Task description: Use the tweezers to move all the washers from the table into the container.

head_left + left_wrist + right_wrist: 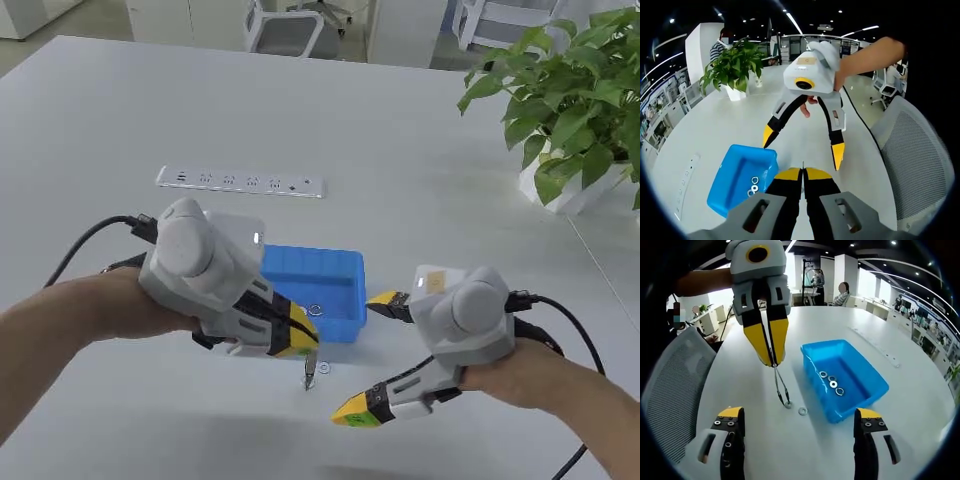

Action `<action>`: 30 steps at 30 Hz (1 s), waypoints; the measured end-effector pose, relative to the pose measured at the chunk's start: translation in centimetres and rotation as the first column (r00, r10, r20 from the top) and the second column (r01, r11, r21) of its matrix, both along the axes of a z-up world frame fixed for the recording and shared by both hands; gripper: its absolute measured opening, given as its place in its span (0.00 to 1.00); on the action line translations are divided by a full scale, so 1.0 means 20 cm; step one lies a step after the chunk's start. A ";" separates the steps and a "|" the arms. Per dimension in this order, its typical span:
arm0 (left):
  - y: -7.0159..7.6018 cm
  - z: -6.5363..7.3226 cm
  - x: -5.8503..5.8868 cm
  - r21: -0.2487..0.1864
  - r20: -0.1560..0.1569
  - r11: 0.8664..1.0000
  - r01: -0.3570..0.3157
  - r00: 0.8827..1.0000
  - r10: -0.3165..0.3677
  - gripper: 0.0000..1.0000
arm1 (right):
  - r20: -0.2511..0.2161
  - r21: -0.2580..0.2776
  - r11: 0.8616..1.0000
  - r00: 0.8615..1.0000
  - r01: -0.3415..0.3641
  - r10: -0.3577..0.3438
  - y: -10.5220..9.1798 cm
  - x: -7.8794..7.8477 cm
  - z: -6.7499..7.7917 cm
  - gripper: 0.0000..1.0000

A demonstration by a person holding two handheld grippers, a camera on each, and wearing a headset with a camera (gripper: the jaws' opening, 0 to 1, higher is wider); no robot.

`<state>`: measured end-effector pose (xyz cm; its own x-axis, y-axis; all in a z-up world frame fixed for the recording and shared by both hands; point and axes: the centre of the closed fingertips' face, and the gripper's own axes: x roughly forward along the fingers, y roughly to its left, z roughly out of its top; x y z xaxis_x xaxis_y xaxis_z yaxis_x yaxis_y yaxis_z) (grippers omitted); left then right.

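Note:
My left gripper point(298, 345) is shut on thin metal tweezers point(780, 382), which point down at the white table. The tweezer tips rest at a small washer point(787, 404); whether they pinch it I cannot tell. A second washer point(802, 411) point(323, 368) lies loose just beside it. Right behind stands the blue container point(335, 272) point(860, 367) point(735, 175) with several washers point(832, 382) point(754, 186) inside. My right gripper point(368, 357) point(799, 414) is open and empty, hovering to the right of the tweezers and facing the left gripper point(769, 352).
A white power strip point(240, 182) lies beyond the container. A potted plant point(570, 110) stands at the table's far right. A grey mesh chair point(910, 150) sits at the near table edge. Cables trail from both grippers.

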<state>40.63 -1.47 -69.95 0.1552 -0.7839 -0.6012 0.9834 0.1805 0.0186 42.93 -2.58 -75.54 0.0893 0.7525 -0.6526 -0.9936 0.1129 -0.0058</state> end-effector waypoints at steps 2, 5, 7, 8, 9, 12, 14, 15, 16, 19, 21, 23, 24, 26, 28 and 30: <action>0.00 0.00 0.00 0.003 0.003 1.000 0.005 1.000 -0.005 0.05 | 0.008 -0.003 1.000 1.000 -0.024 0.024 0.01 -0.02 0.00 0.83; 0.00 0.00 0.00 0.002 0.000 1.000 0.009 1.000 -0.009 0.05 | 0.028 -0.008 0.998 0.998 -0.057 0.057 0.03 -0.03 0.00 0.74; 0.00 -0.01 0.00 0.004 0.003 1.000 0.013 1.000 -0.013 0.05 | 0.027 -0.007 0.997 0.997 -0.071 0.071 0.04 -0.04 0.00 0.69; 0.00 -0.01 0.00 0.003 0.002 1.000 0.013 1.000 -0.013 0.05 | 0.034 0.000 0.997 0.996 -0.077 0.077 0.05 -0.04 0.01 0.66; 0.00 -0.01 0.00 0.003 0.002 1.000 0.015 1.000 -0.015 0.05 | 0.039 0.000 0.997 0.996 -0.082 0.082 0.06 -0.04 0.01 0.65; 0.00 -0.01 0.00 0.004 0.002 1.000 0.015 1.000 -0.015 0.05 | 0.049 -0.003 0.995 0.994 -0.095 0.095 0.07 -0.04 0.01 0.57; 0.00 -0.01 0.00 0.004 0.002 1.000 0.016 1.000 -0.016 0.05 | 0.059 -0.004 0.995 0.993 -0.103 0.103 0.08 -0.03 0.01 0.55; 0.00 -0.01 0.00 0.003 0.000 1.000 0.017 1.000 -0.017 0.05 | 0.067 -0.001 0.994 0.991 -0.113 0.113 0.09 -0.03 0.02 0.53; 0.00 -0.01 0.00 0.003 0.001 1.000 0.017 1.000 -0.017 0.05 | 0.073 0.001 0.993 0.990 -0.120 0.120 0.10 -0.04 0.02 0.50; 0.00 -0.01 0.00 0.002 -0.002 1.000 0.018 1.000 -0.018 0.05 | 0.074 -0.004 0.990 0.987 -0.142 0.142 0.11 -0.05 0.02 0.43; 0.00 -0.01 0.00 0.002 -0.001 1.000 0.019 1.000 -0.019 0.05 | 0.073 -0.013 0.988 0.986 -0.152 0.153 0.12 -0.06 0.01 0.39; 0.00 -0.01 -0.01 0.003 -0.001 1.000 0.022 1.000 -0.022 0.05 | 0.065 -0.018 0.987 0.985 -0.162 0.163 0.12 -0.07 0.00 0.34; 0.01 -0.01 -0.01 0.003 -0.001 1.000 0.021 1.000 -0.021 0.05 | 0.066 -0.023 0.985 0.983 -0.172 0.173 0.13 -0.08 -0.01 0.32; 0.01 -0.01 -0.01 0.004 -0.001 1.000 0.021 1.000 -0.021 0.05 | 0.060 -0.026 0.984 0.982 -0.178 0.179 0.13 -0.09 -0.03 0.30; 0.01 -0.01 -0.01 0.005 -0.002 1.000 0.022 1.000 -0.022 0.05 | 0.055 -0.028 0.982 0.980 -0.188 0.189 0.15 -0.09 -0.04 0.27; 0.01 -0.01 -0.01 0.004 -0.004 1.000 0.022 1.000 -0.022 0.05 | 0.050 -0.032 0.981 0.980 -0.193 0.195 0.16 -0.09 -0.05 0.24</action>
